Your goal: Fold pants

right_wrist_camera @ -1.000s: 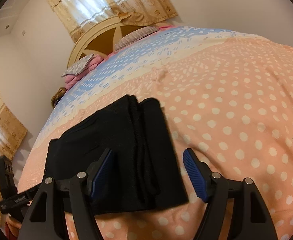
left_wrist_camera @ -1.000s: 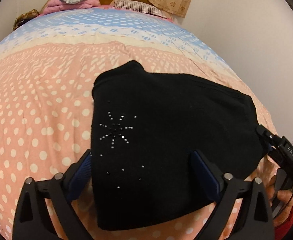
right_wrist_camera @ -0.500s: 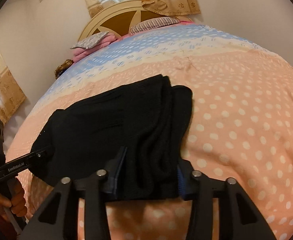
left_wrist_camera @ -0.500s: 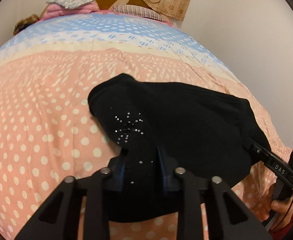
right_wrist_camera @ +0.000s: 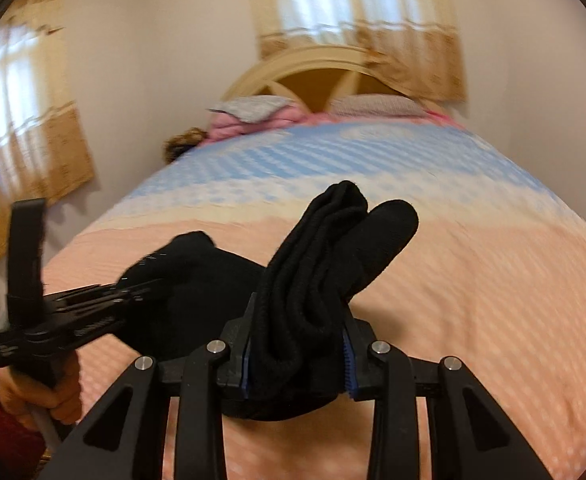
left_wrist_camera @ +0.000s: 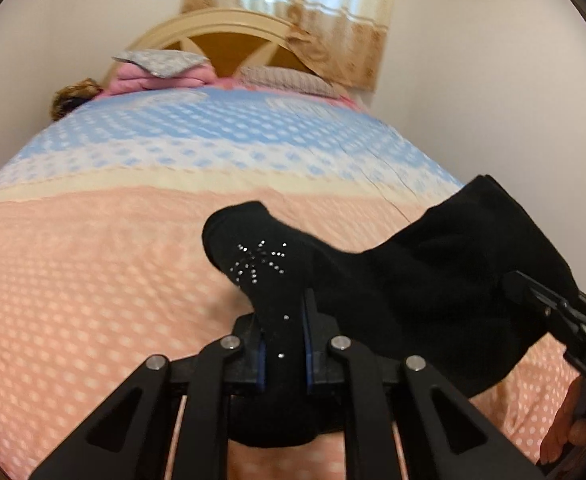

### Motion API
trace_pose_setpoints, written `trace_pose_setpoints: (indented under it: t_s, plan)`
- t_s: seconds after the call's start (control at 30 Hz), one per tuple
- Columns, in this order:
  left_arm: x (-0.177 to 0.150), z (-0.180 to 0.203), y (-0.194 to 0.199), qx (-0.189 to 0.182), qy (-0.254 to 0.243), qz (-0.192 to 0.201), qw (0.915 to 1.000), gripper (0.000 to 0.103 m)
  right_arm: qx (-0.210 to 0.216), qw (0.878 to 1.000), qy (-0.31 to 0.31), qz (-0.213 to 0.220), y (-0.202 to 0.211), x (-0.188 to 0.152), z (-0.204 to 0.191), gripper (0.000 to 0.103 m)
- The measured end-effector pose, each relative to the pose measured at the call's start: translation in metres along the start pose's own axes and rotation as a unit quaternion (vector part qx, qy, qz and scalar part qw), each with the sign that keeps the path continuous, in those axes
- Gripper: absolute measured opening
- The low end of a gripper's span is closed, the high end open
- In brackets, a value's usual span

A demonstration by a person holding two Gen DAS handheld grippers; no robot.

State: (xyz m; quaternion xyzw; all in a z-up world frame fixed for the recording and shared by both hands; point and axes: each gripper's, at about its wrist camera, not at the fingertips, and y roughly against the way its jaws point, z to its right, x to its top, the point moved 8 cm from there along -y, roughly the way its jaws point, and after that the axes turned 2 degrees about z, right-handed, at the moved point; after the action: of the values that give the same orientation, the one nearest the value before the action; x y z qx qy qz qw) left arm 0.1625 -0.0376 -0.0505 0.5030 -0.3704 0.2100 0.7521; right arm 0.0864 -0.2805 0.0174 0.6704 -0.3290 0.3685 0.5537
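**Black pants held up over a bed by two grippers**

One pair of black pants (left_wrist_camera: 413,280), already folded into a thick bundle, hangs lifted above the bed (left_wrist_camera: 93,280), strung between two handheld grippers. A small starburst of rhinestones (left_wrist_camera: 259,262) sparkles near one end of the cloth.

The left gripper (left_wrist_camera: 283,344) has its jaws closed tight on the rhinestone end, fabric bunched between the blue pads. The right gripper (right_wrist_camera: 299,352) likewise has its jaws clamped on the thicker, layered end, whose folds stick up past the fingers. Both grippers point toward the headboard (right_wrist_camera: 325,76), roughly level, side by side.

The bed wears one dotted bedspread, pink nearer and blue farther. At its head lie two pillows (left_wrist_camera: 285,80) and a pink folded blanket (left_wrist_camera: 161,78). Two curtained windows (right_wrist_camera: 357,20) show.
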Motion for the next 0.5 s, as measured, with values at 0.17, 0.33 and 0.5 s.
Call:
trace_pose_setpoints:
  t_s: [0.17, 0.33, 0.5]
  plan:
    - [0.027, -0.080, 0.027, 0.047, 0.049, 0.041, 0.9968, 0.014, 0.053, 0.997, 0.048, 0.015, -0.022, 0.034, -0.073, 0.034]
    - [0.054, -0.159, 0.056, 0.119, 0.063, 0.080, 0.9876, 0.014, 0.128, 0.989, 0.057, 0.039, -0.057, 0.070, -0.143, 0.034]
    - [0.065, -0.234, 0.060, 0.194, 0.071, 0.097, 0.9736, 0.014, 0.204, 0.978, 0.014, 0.035, -0.129, 0.085, -0.203, 0.034]
